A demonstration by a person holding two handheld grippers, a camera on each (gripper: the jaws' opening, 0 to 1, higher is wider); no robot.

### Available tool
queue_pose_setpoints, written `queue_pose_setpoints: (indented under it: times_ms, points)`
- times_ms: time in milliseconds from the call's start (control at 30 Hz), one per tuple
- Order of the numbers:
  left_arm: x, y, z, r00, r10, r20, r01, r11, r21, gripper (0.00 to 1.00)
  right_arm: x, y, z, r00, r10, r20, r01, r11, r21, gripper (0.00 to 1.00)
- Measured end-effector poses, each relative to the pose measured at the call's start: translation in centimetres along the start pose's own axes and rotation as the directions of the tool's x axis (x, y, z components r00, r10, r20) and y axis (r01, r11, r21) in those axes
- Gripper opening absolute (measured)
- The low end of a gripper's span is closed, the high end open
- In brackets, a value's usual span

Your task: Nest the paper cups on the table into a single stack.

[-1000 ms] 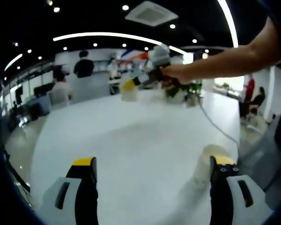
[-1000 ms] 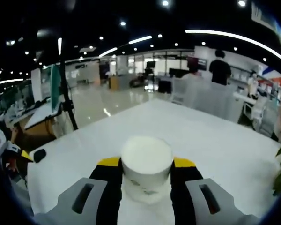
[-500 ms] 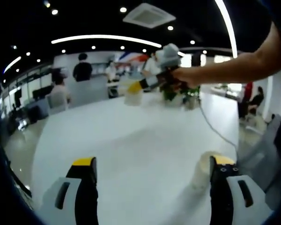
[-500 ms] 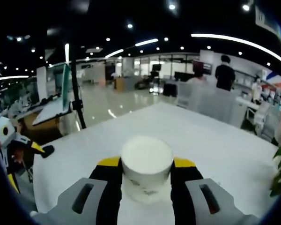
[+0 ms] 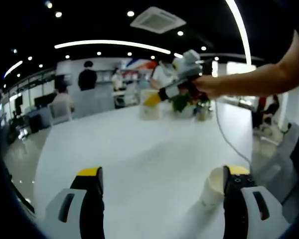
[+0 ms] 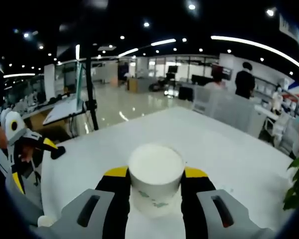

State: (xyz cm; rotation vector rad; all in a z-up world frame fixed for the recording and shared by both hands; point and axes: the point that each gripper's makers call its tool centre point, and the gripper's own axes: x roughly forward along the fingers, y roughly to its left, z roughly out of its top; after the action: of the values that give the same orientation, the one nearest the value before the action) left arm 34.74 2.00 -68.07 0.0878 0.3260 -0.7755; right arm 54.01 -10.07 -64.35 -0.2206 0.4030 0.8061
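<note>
**One cup held above the surface, one cup standing by the left gripper**

In the right gripper view, the right gripper (image 6: pixel 155 179) has its fingers (image 6: pixel 117 174) closed on both sides of a white paper cup (image 6: pixel 155 179). The cup is upside down, so its flat base faces the camera. On its wall there are small greenish marks, but they are too blurred to read. Under and behind the cup lies the white surface (image 6: pixel 229 159). At the left edge of this view the left gripper (image 6: pixel 27 154) comes in, with yellow and black parts.

In the left gripper view, the left gripper (image 5: pixel 162 186) has its fingers (image 5: pixel 89 174) spread wide apart, and nothing is between them. A second paper cup (image 5: pixel 213 186) stands upright on the surface, just beside the right-hand finger and outside the gap. No writing can be seen on it.

Farther away in this view, the person's hand (image 5: pixel 212 85) and bare forearm hold the right gripper with its cup above the far part of the surface. A green plant (image 5: pixel 182 102) stands behind it, near the far edge. A thin cable (image 5: pixel 229 139) runs across the surface on the right. In the background, people stand in an office under ceiling lights.
</note>
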Motion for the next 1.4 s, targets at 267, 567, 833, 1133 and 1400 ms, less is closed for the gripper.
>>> queue_pose_setpoints:
  times_ms: [267, 567, 833, 1133, 1400]
  points:
    - [-0.1, -0.8, 0.7, 1.0, -0.013, 0.001, 0.013, 1.0, 0.005, 0.98, -1.4, 1.4, 0.2, 1.0, 0.007, 0.003, -0.007, 1.0, 0.002, 0.36]
    - [-0.2, -1.8, 1.3, 0.999, -0.04, 0.017, 0.04, 0.999, 0.007, 0.97, -3.4, 4.2, -0.6, 1.0, 0.029, -0.013, -0.028, 1.0, 0.002, 0.37]
    - [-0.3, -2.5, 1.5, 0.999, -0.046, 0.023, 0.046, 0.999, 0.004, 0.96, -5.1, 6.3, -0.6, 0.998, 0.058, -0.004, -0.058, 0.998, 0.039, 0.37]
    - [0.0, -4.0, 1.5, 0.996, -0.091, 0.025, 0.09, 0.996, 0.017, 0.98, -7.5, 8.9, -0.5, 0.997, 0.083, 0.002, -0.083, 0.996, 0.039, 0.36]
    - [0.2, -5.1, 1.3, 0.992, -0.127, 0.024, 0.127, 0.992, 0.005, 0.97, -9.4, 10.8, -0.4, 0.995, 0.102, 0.012, -0.103, 0.994, 0.038, 0.36]
